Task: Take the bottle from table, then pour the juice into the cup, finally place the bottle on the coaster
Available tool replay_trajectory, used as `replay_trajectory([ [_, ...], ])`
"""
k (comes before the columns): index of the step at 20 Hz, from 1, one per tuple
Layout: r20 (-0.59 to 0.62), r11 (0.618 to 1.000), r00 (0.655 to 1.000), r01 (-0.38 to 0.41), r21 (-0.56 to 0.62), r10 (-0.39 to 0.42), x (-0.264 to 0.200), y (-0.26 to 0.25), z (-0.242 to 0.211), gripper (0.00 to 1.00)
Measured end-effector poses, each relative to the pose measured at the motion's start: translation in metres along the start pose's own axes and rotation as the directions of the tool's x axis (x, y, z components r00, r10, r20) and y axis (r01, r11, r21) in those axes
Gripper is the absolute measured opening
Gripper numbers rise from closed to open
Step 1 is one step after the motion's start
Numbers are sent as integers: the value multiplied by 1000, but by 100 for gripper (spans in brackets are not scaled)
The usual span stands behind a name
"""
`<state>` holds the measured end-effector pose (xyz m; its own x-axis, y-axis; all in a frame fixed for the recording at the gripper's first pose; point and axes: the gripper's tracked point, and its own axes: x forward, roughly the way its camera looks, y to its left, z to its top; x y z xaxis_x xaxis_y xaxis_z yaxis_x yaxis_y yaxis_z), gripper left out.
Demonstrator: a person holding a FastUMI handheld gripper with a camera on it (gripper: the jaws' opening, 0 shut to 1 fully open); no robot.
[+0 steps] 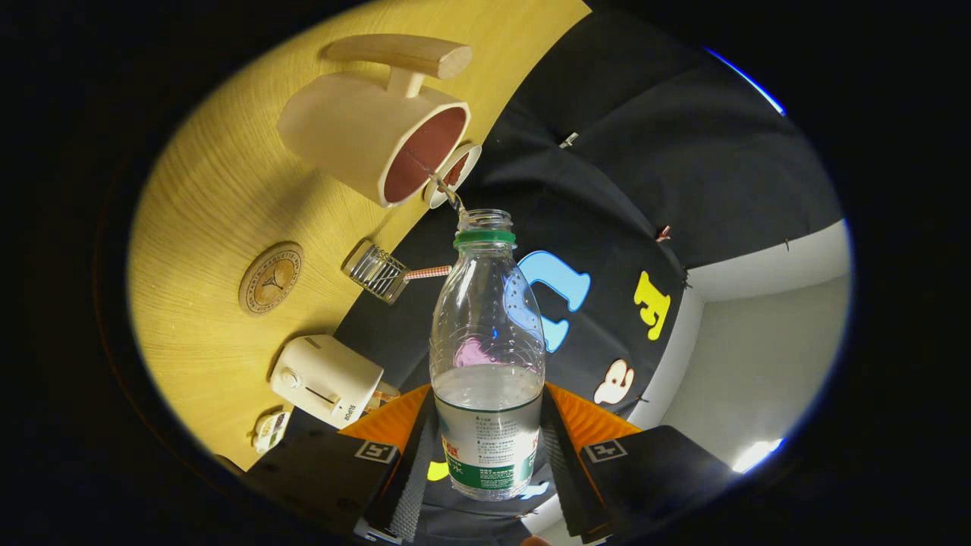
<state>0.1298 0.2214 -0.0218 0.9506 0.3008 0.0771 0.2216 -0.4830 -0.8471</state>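
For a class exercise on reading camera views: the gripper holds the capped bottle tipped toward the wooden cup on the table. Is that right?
Not quite. In the gripper view the bottle, held by the gripper, has no cap; its open mouth is tipped toward the wooden cup on the table.

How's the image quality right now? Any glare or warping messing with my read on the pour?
Gripper view: fisheye bends the table edge; sharp on the bottle held in the hand-held gripper, small glints on its plastic; the thin stream into the cup is faint; a bright patch glares beyond the fingers.
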Motion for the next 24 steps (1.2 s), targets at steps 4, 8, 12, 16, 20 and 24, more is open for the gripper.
replay_trajectory([
  [4, 32, 997, 999, 10, -74, -8, 3, -7, 2, 73],
  [8, 46, 994, 999, 29, -106, -24, 5, -15, 3, 73],
  [12, 53, 995, 998, 24, -100, -18, 1, -10, 4, 73],
  [16, 43, 998, 999, -8, -60, 10, -2, 1, 4, 73],
  [20, 37, 976, 994, -111, 185, 106, -4, 34, 2, 74],
  [24, 54, 849, 978, -202, 489, 201, -8, 59, 6, 74],
])
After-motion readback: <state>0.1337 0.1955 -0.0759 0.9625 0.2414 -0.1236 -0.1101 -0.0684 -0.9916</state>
